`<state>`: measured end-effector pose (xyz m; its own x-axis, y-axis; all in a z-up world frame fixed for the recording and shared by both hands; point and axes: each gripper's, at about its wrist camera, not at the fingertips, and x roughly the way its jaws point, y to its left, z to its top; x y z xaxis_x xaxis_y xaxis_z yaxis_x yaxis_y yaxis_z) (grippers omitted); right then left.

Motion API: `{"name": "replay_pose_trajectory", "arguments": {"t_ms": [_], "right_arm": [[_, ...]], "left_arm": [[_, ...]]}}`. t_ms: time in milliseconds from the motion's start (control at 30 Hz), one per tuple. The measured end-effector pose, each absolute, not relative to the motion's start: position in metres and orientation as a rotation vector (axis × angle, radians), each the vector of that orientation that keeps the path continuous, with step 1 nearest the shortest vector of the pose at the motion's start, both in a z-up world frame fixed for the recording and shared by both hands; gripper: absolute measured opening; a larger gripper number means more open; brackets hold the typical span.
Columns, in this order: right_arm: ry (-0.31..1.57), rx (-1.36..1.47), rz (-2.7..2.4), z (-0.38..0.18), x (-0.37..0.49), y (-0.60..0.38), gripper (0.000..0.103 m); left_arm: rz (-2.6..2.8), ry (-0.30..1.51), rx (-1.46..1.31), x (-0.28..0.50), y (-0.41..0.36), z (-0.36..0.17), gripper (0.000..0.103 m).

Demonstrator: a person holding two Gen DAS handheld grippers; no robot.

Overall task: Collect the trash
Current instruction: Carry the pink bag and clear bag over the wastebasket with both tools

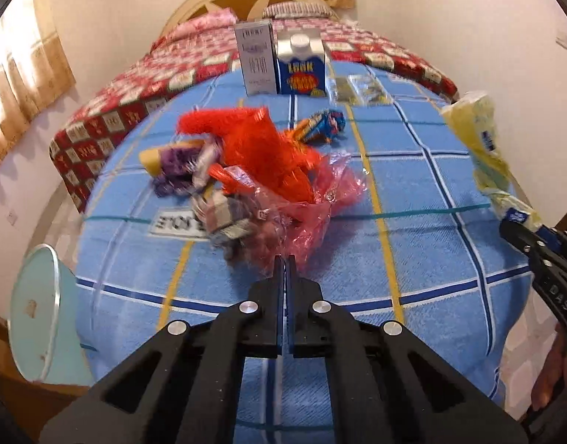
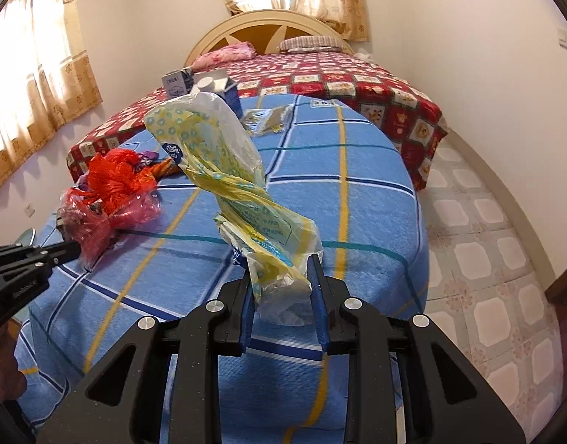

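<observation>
My left gripper (image 1: 285, 259) has its jaws pressed together at the near edge of the pink plastic bag (image 1: 313, 207); from the right wrist view its tip sits against that bag's crumpled corner, and the film appears pinched between the pads. My right gripper (image 2: 283, 277) is clamped on a yellow-and-white plastic wrapper (image 2: 224, 155), twisted and standing up above the fingers.

Both work over a blue checked towel (image 1: 412, 259) spread on the foot of a bed with a red patterned blanket (image 1: 135, 85).

Trash pile lies mid-towel: orange-red plastic bag (image 1: 257, 140) on top of the pink one, purple wrapper (image 1: 176, 162) to its left, a small blue-and-orange snack packet (image 1: 324, 125) just behind.

Far edge of the towel: a grey carton (image 1: 255, 57) and a blue milk carton with white cap (image 1: 301, 66), upright, side by side. Clear crumpled packaging (image 1: 361, 88) lies right of them.

A pale green bin (image 1: 43, 314) stands off the towel's left edge.
</observation>
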<state>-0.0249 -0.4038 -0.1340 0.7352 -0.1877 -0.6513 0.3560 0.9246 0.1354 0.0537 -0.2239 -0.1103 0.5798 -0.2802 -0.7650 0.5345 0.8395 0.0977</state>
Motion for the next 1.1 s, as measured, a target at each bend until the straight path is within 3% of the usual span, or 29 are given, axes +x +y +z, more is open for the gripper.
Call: {"name": "replay_pose_trajectory", "arguments": {"t_ms": [333,1100], "right_arm": [[0.696,0.180,-0.245,-0.120,-0.002,-0.371,0.027],[0.683,-0.035,-0.072,-0.080,0.067,-0.261,0.027]], "left_arm": [[-0.444,0.726,0.316,0.043,-0.177,-0.067,0.000],[-0.232,0.714,0.255,0.070,-0.045,-0.049,0.000]]}}
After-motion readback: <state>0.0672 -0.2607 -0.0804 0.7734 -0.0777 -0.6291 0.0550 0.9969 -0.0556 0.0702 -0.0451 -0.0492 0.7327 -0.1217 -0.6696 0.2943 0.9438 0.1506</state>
